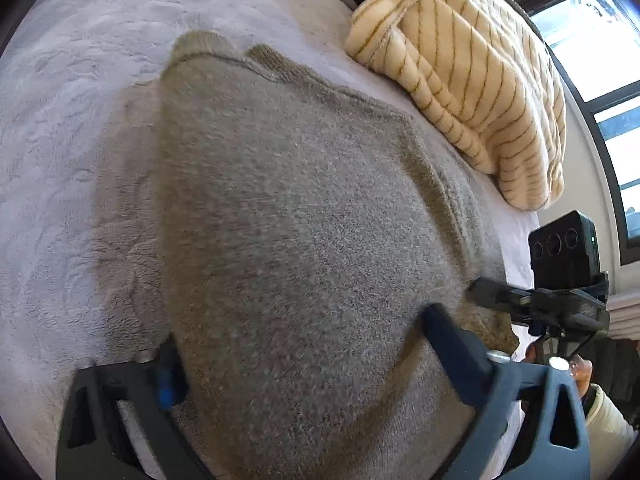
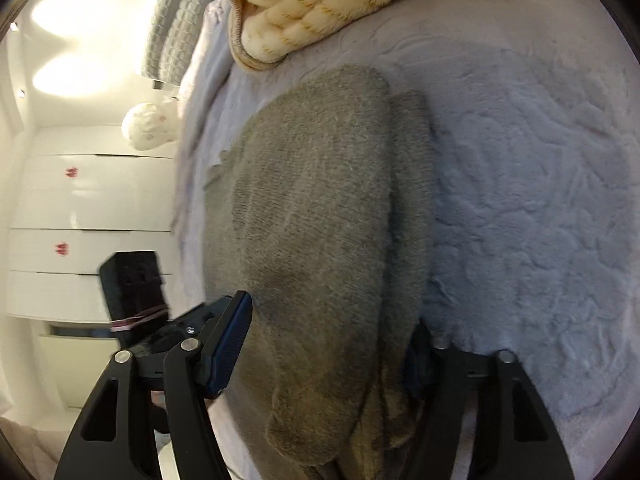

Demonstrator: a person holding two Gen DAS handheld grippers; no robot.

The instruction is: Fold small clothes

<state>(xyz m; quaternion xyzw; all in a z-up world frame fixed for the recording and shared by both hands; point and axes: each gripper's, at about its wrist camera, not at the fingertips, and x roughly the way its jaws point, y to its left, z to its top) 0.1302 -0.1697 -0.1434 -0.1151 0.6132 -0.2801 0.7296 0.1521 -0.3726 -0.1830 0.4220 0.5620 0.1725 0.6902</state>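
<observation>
A grey-brown knitted garment lies folded lengthwise on a pale fluffy bed cover. My left gripper straddles its near end. The left fingertip is at the cloth's edge, the right fingertip rests on top of it, and the jaws stand wide apart. In the right wrist view the same garment runs away from me with a second layer showing along its right side. My right gripper has the near end between its jaws. Its left pad is at the cloth's edge, and its right finger is partly hidden under the cloth.
A cream blanket with tan stripes is heaped at the far side of the bed. The right gripper's camera block sits by the bed's right edge under a window. White wardrobe doors and a quilted pillow are beyond the bed.
</observation>
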